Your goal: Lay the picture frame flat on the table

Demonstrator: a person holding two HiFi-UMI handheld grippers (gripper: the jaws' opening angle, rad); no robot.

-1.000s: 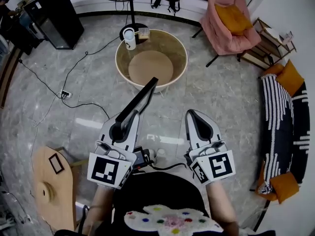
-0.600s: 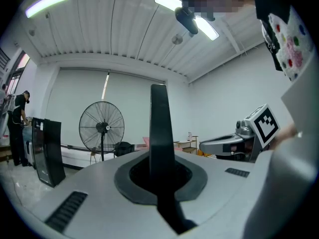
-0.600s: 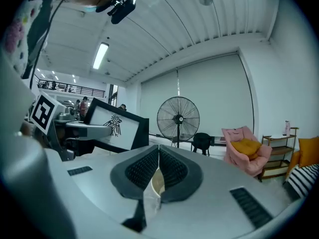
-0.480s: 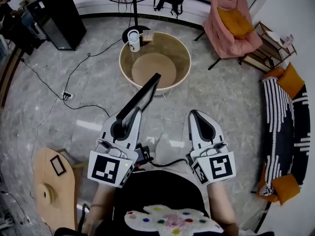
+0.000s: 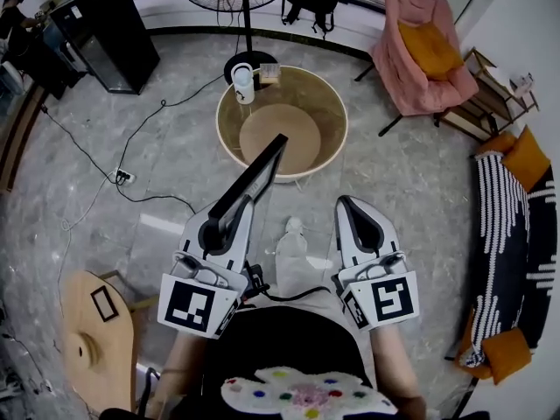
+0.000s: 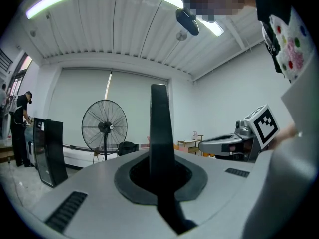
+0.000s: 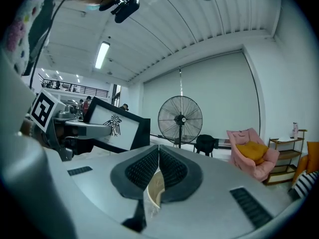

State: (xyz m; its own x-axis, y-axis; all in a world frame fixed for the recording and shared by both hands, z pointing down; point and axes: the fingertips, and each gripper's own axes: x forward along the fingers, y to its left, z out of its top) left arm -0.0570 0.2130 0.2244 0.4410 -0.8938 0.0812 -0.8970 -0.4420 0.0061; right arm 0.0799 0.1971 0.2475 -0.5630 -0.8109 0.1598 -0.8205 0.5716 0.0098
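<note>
edgewise, picture frame (image 5: 259, 171) in left hand-held gripper (image 5: 231, 217)

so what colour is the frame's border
Black border on the frame, white inside; shows best in the right gripper view.

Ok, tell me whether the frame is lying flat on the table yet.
Not flat. The frame stands on edge in the air, clamped in the left gripper's jaws, not resting on the table.
</note>
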